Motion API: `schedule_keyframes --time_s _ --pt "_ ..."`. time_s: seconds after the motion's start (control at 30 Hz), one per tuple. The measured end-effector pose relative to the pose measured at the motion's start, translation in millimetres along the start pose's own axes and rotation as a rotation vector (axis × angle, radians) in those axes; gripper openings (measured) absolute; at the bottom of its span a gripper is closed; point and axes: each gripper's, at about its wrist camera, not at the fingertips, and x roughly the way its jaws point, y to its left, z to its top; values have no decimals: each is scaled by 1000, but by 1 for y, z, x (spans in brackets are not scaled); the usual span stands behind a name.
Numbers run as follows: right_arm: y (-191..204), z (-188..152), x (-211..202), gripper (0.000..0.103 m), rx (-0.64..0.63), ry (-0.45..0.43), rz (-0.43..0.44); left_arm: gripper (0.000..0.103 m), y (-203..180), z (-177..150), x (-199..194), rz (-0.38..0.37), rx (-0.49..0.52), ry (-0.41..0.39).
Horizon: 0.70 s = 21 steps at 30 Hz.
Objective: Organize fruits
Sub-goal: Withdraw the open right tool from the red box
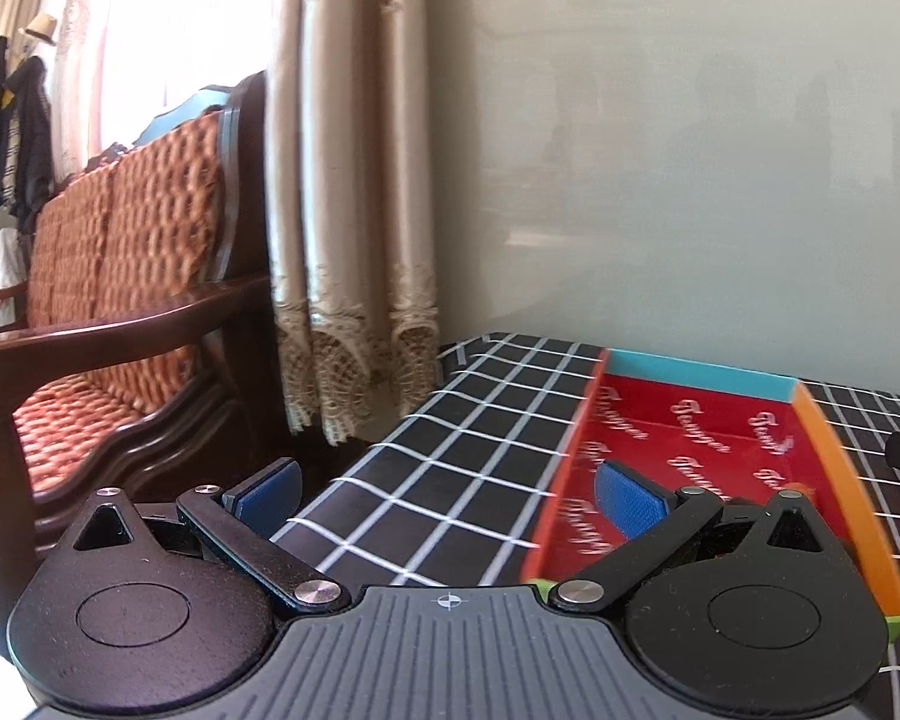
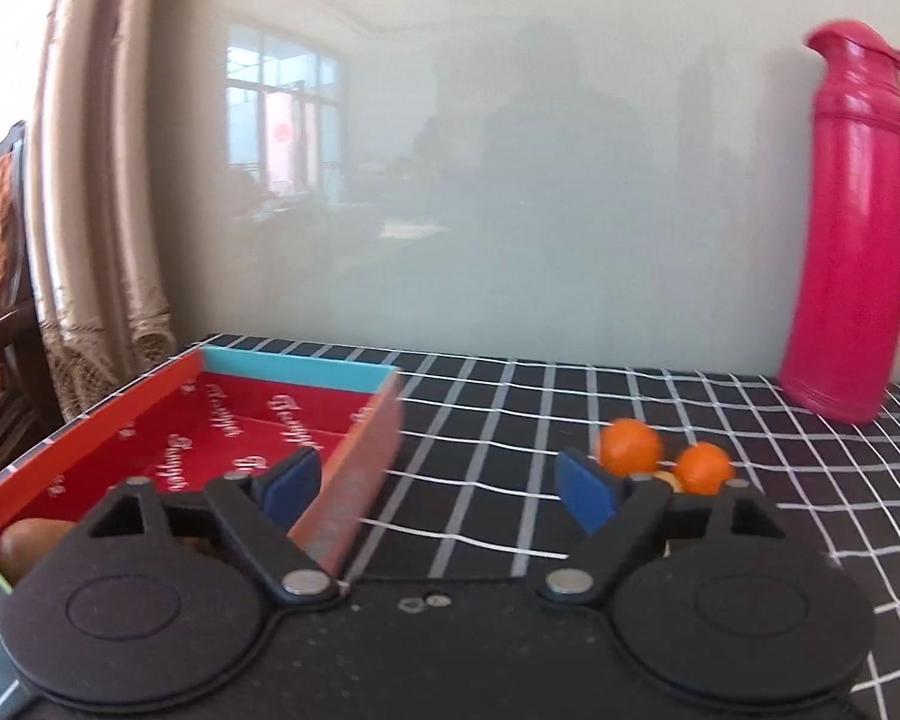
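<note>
1. Right claw (image 2: 432,489) spread wide, nothing between the pads; its left pad sits over the red tray (image 2: 168,414), the tray's right wall between the pads.
2. Brown fruit (image 2: 27,543) in the tray, left of that claw.
3. Two oranges (image 2: 630,447) on the desk (image 2: 510,420) just past its right pad.
4. Left claw (image 1: 450,495) wide, empty.
5. Pink flask (image 2: 852,228) far right.

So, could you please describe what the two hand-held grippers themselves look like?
The left hand-held gripper and the right hand-held gripper look alike: black link arms with silver pivot pins, round black discs on a ribbed dark body, and textured blue pads. No cables or sleeves show.
</note>
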Motion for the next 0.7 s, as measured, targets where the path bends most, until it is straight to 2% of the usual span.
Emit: schedule_keyframes --time_s 0.2,0.7 --pt "-34 0 -6 86 35 5 -66 103 -29 2 -5 -45 25 -11" --pt "-80 -6 -24 86 -6 20 -142 103 -89 2 -14 -144 66 -18"
